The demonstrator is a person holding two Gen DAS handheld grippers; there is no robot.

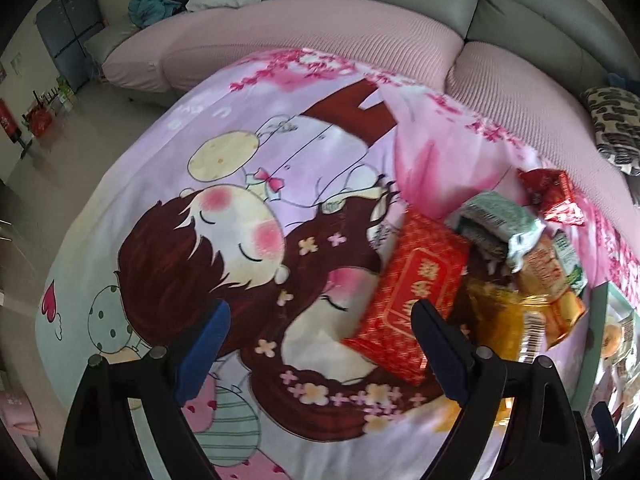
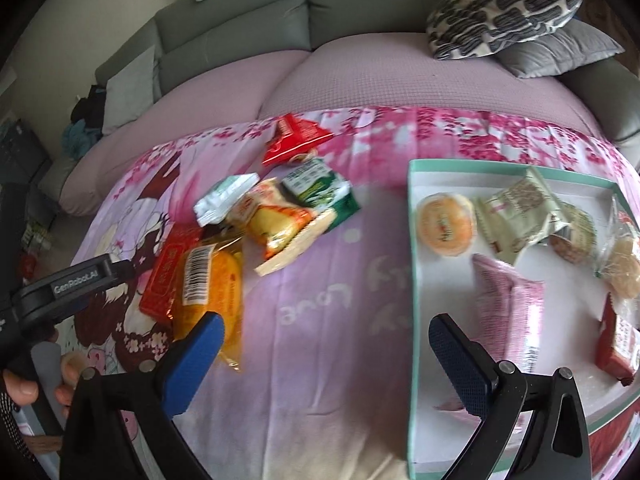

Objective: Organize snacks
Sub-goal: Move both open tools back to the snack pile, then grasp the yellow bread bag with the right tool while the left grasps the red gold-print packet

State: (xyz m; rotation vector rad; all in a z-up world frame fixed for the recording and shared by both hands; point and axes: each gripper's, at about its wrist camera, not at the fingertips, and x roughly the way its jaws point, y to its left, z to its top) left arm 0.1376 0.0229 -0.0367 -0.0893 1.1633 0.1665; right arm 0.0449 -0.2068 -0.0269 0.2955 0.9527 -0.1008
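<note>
Both my grippers, left (image 1: 320, 344) and right (image 2: 326, 360), hung spread, empty. Risk: left pads catching red packet (image 1: 412, 292) plus yellow bag (image 1: 500, 320) together, overlapping pile.

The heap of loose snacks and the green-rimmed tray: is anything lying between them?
No. In the right wrist view, only bare cartoon-print cloth separates the snack pile from the tray. No packet lies on that stretch.

Heaped snack packets (image 2: 276, 216) beside a mint-rimmed tray (image 2: 414, 240) (several already inside)
</note>
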